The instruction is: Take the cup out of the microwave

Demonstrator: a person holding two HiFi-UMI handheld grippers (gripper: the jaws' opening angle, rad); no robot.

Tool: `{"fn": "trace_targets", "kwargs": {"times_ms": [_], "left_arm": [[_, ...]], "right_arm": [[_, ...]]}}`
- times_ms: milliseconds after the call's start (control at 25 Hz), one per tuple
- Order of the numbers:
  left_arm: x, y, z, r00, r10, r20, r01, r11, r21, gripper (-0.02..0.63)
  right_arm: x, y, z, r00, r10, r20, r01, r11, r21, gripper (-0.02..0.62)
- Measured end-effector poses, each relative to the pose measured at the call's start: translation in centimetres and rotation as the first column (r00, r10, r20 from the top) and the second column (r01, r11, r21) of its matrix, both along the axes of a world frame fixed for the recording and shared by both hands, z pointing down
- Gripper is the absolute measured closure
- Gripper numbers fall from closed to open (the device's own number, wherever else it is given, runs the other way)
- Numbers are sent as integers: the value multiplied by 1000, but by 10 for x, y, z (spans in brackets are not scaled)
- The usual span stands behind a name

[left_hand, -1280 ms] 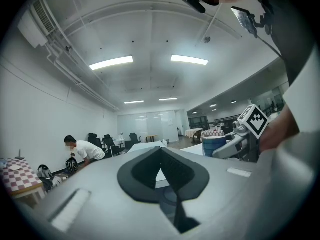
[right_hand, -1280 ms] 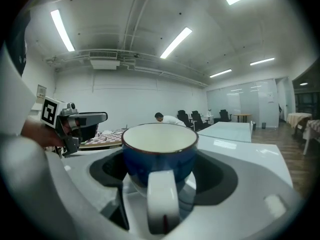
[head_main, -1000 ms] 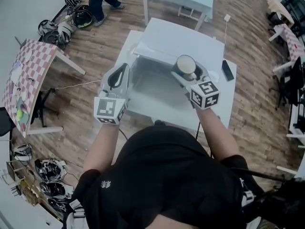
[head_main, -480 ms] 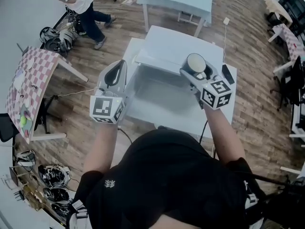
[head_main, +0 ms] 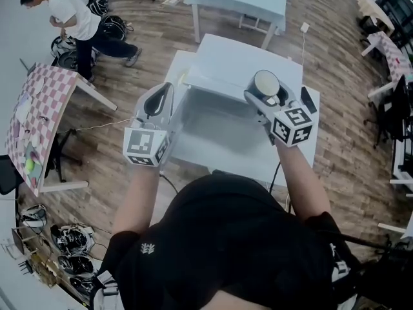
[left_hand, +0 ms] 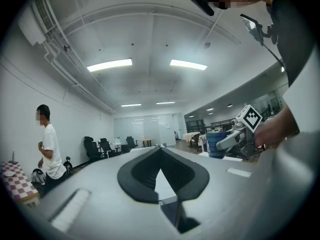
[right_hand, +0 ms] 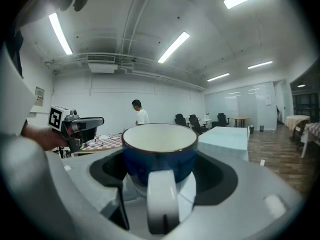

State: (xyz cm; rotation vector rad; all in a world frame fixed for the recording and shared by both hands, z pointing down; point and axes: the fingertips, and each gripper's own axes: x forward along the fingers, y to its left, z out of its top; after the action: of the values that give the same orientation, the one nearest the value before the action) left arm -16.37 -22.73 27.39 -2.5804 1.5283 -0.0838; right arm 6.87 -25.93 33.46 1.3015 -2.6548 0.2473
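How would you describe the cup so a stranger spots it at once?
Find the white microwave at the head view's centre. Above its right side, the right tool grips the cup. Unlike everything nearby, it is dark blue, with a white handle.

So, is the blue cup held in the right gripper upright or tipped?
Upright: the blue cup sits rim-up in the right gripper, and the left gripper view shows its sides vertical.

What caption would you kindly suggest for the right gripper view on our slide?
Right tool grips an upright blue cup, its white handle facing the camera.
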Motion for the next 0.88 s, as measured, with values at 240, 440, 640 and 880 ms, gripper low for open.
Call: {"fn": "trace_targets", "kwargs": {"times_ms": [240, 440, 640, 880], "left_arm": [[0, -2, -1, 1000, 4, -7, -4, 1000, 4, 600], [-1, -7, -7, 1000, 16, 2, -16, 1000, 12, 600], [-2, -9, -7, 1000, 18, 0, -18, 1000, 10, 600], [0, -11, 4, 1000, 20, -5, -20, 1000, -24, 600]], "right_arm": [[-2, 1, -2, 1000, -8, -17, 9, 1000, 19, 204], [-1, -3, -4, 1000, 6, 11, -6, 1000, 26, 204], [3, -4, -2, 999, 24, 25, -24, 999, 22, 204], [10, -5, 7, 999, 47, 17, -47, 999, 12, 204]]}}
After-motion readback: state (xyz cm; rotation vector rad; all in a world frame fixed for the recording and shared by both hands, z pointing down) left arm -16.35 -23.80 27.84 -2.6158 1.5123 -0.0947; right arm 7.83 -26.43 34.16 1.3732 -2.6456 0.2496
